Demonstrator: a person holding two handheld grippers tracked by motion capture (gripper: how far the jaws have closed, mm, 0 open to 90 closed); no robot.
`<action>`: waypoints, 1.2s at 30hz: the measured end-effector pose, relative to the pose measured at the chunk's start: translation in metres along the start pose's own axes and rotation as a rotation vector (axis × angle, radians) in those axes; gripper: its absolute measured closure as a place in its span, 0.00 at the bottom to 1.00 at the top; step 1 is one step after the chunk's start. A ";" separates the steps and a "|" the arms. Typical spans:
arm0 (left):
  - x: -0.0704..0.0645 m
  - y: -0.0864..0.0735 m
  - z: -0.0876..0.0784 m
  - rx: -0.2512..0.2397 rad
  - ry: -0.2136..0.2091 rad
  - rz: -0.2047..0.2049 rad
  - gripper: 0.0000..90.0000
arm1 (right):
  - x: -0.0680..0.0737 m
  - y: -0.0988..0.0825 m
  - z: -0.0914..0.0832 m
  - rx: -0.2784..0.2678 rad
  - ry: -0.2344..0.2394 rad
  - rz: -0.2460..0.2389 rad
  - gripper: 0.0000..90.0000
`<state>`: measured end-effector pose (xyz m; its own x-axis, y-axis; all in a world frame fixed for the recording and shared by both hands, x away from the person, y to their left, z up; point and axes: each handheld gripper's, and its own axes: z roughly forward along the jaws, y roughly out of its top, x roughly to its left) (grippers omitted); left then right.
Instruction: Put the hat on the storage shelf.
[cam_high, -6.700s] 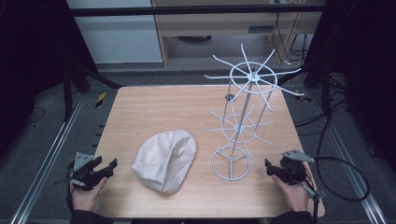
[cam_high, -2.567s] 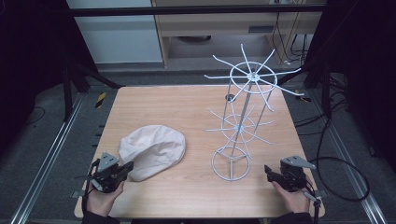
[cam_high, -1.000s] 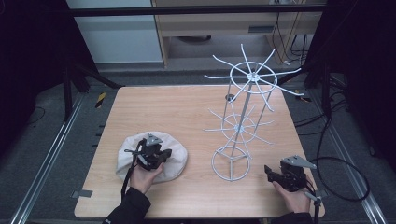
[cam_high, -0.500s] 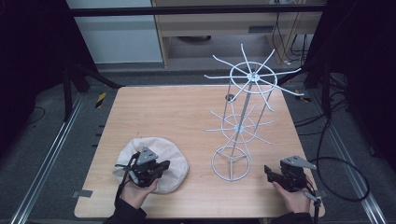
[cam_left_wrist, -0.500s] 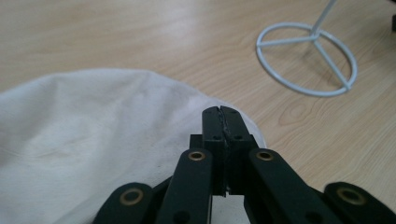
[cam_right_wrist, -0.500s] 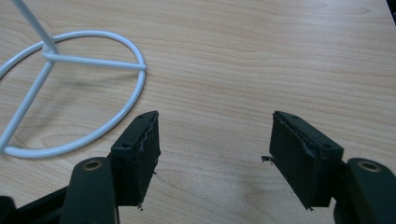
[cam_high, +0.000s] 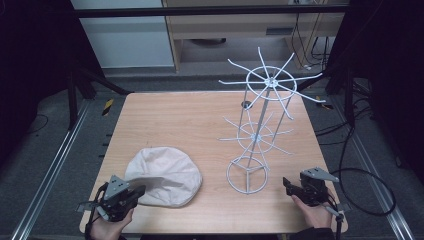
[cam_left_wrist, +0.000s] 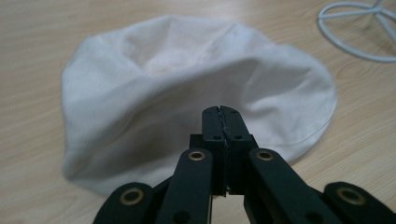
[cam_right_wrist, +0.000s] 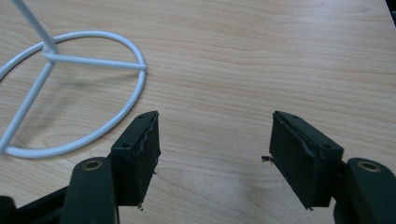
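A cream cloth hat (cam_high: 165, 172) lies flat on the wooden table (cam_high: 190, 120), near the front left. My left gripper (cam_high: 139, 190) sits at the hat's near-left edge, low over the table. In the left gripper view its jaws (cam_left_wrist: 226, 112) are pressed together with nothing between them, and the hat (cam_left_wrist: 187, 79) spreads out just beyond the tips. A white wire rack (cam_high: 260, 125) with two tiers of spokes stands to the right of the hat. My right gripper (cam_high: 286, 184) rests open at the front right; its jaws (cam_right_wrist: 215, 154) stand wide apart over bare wood, beside the rack's base ring (cam_right_wrist: 140, 79).
The rack's round base (cam_high: 247, 175) stands between the hat and my right gripper, and its upper spokes (cam_high: 272, 80) reach out wide over the back right of the table. Dark frame rails run along both sides of the table. The base ring (cam_left_wrist: 355, 46) also shows past the hat.
My left gripper has drawn back from on top of the hat toward the front-left corner of the table, still shut. The hat stays about where it was. The right gripper has not moved.
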<state>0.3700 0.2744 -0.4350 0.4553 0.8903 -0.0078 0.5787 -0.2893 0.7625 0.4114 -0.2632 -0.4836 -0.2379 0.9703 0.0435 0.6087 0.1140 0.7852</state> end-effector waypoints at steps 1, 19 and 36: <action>0.004 -0.002 0.003 0.022 0.021 0.000 1.00 | 0.000 0.000 0.000 -0.001 -0.002 -0.001 0.37; 0.058 0.013 0.049 0.077 0.162 -0.124 1.00 | 0.000 0.000 0.002 0.005 0.003 -0.004 0.37; 0.059 0.033 0.031 -0.075 0.143 -0.135 1.00 | -0.002 0.000 0.000 -0.007 0.002 -0.001 0.37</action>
<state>0.4370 0.3060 -0.4306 0.2733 0.9616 -0.0254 0.5735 -0.1417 0.8068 0.4121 -0.2656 -0.4835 -0.2405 0.9696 0.0441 0.6033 0.1137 0.7894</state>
